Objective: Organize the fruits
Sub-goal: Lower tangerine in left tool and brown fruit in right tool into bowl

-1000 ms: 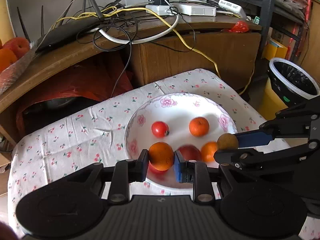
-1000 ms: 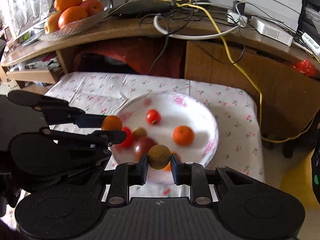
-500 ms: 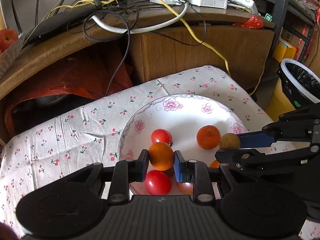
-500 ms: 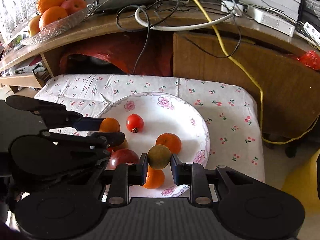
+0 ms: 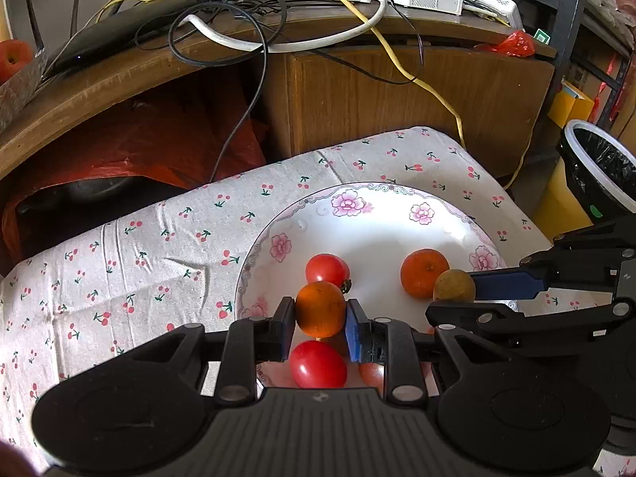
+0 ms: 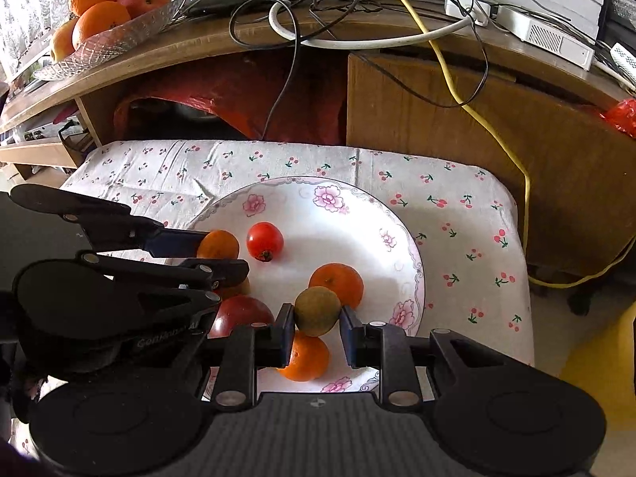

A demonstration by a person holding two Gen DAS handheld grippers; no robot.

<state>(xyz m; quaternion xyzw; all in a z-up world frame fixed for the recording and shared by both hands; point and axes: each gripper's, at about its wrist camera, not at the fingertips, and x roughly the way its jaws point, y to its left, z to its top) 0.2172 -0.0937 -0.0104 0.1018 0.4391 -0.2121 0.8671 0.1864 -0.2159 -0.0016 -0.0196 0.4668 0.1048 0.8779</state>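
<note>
L gripper (image 5: 320,316) clamped a tangerine (image 5: 320,309) over the floral plate (image 5: 357,214), ~7 o'clock side. R gripper (image 6: 317,324) pinched a brownish-green fruit (image 6: 317,311) above plate's 5 o'clock edge.

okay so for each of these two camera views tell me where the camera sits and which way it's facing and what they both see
Left wrist: sits on the left gripper, faces forward and down over the plate; its fingers clamp an orange fruit; the right gripper enters from the right.
Right wrist: sits on the right gripper, faces the same way; it holds a brownish-green fruit; the left gripper enters from the left.
Shared: plate, both held fruits, cherry-print cloth, wooden desk.
</note>
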